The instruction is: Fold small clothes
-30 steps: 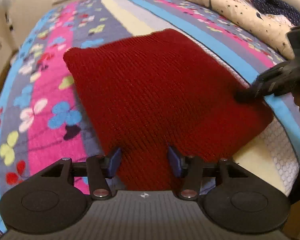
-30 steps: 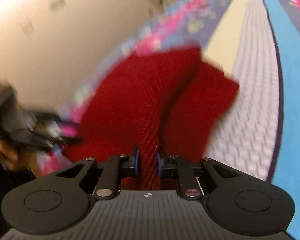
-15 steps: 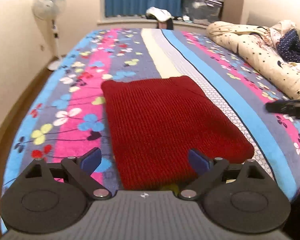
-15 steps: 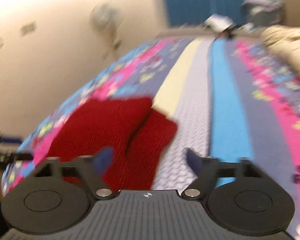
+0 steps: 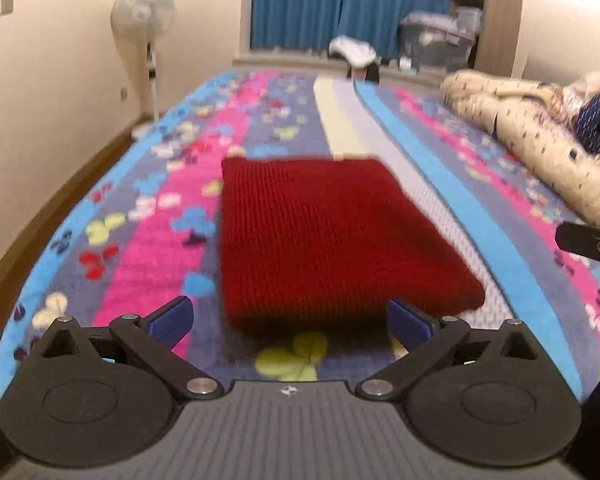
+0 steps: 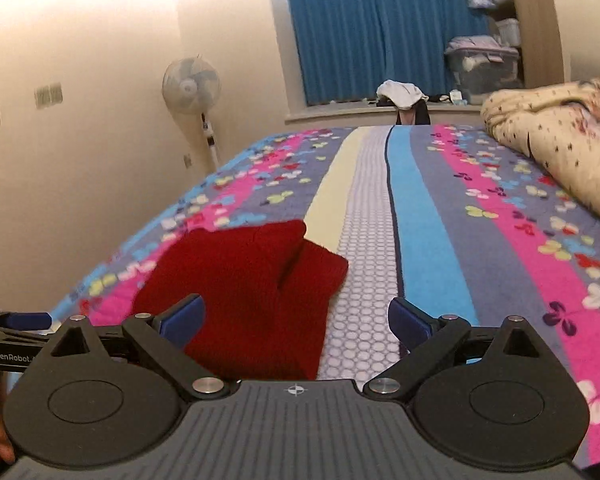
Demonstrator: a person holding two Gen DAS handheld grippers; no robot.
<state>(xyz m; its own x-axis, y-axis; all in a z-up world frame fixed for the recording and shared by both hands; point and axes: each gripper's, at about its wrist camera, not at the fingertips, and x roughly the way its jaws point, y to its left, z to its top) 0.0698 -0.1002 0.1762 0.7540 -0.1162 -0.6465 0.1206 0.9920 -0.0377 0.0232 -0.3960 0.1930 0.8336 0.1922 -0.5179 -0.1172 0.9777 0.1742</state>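
Jaws wide apart, gripping nothing.

Dark red ribbed knit; bedspread striped pink, blue, grey and cream with butterfly print; cream quilt with dark specks; blue curtains; black grippers with blue pads.

Hand-held gripper hardware, matte black with blue finger pads.

Left gripper and right gripper share one build: ribbed grey-black base bearing a small crosshair mark, two round black housings with recessed discs, angled link arms pinned by silver screws, blue pads. White "GenRobot" lettering marks the left gripper's side.
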